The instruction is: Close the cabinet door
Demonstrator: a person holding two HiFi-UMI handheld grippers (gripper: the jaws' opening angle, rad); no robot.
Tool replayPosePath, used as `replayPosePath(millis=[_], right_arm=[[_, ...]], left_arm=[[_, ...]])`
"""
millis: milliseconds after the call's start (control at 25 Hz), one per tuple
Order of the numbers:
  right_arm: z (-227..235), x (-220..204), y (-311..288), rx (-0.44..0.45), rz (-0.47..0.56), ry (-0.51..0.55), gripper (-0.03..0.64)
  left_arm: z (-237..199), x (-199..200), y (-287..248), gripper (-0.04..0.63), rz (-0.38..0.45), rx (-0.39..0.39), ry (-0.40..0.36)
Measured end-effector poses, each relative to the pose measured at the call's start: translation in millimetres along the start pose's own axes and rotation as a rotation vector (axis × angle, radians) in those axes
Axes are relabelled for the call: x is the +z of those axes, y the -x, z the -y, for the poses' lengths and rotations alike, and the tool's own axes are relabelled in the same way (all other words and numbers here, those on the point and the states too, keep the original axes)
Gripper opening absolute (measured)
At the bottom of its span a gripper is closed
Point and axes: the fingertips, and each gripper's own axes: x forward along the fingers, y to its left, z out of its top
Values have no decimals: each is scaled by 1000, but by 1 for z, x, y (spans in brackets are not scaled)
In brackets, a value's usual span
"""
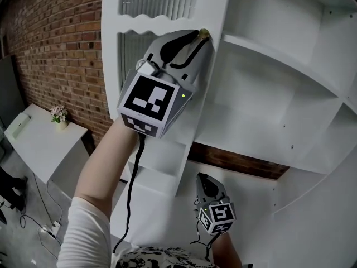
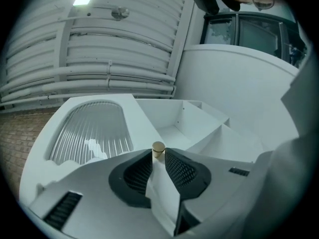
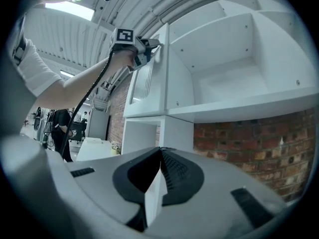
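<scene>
The white cabinet door (image 1: 111, 43), with its ribbed glass panel (image 1: 159, 1), stands swung out from the open shelves (image 1: 268, 54). My left gripper (image 1: 196, 39) is raised to the door's free edge, just below the small brass knob (image 1: 203, 34). In the left gripper view the pads (image 2: 182, 171) clamp the white door edge (image 2: 162, 183), and the knob (image 2: 158, 149) sits at their tips. My right gripper (image 1: 204, 179) hangs lower, shut and holding nothing, and points level at the shelf unit. The right gripper view shows its tips (image 3: 160, 151) meeting, with the left gripper (image 3: 148, 46) up on the door (image 3: 147, 83).
A brick wall (image 1: 56, 49) runs behind the cabinet. To the left stands a low white table (image 1: 39, 144) with a small potted plant (image 1: 58, 115). Cables (image 1: 50, 228) lie on the floor below it. The lower shelf board (image 1: 251, 149) juts out above my right gripper.
</scene>
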Motion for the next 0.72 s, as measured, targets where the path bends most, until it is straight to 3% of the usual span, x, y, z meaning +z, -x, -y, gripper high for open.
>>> replayPosePath(millis=[160, 280, 720], right_arm=[[-21, -5, -2, -15, 6, -16, 4], [-35, -2, -5, -34, 25, -24, 4], [-89, 33, 1, -84, 157, 39, 3]], left_arm=[[-5, -7, 31, 32, 5, 4, 75], [-9, -23, 60, 10, -38, -12, 88], [6, -111, 197, 10, -237, -97, 248]])
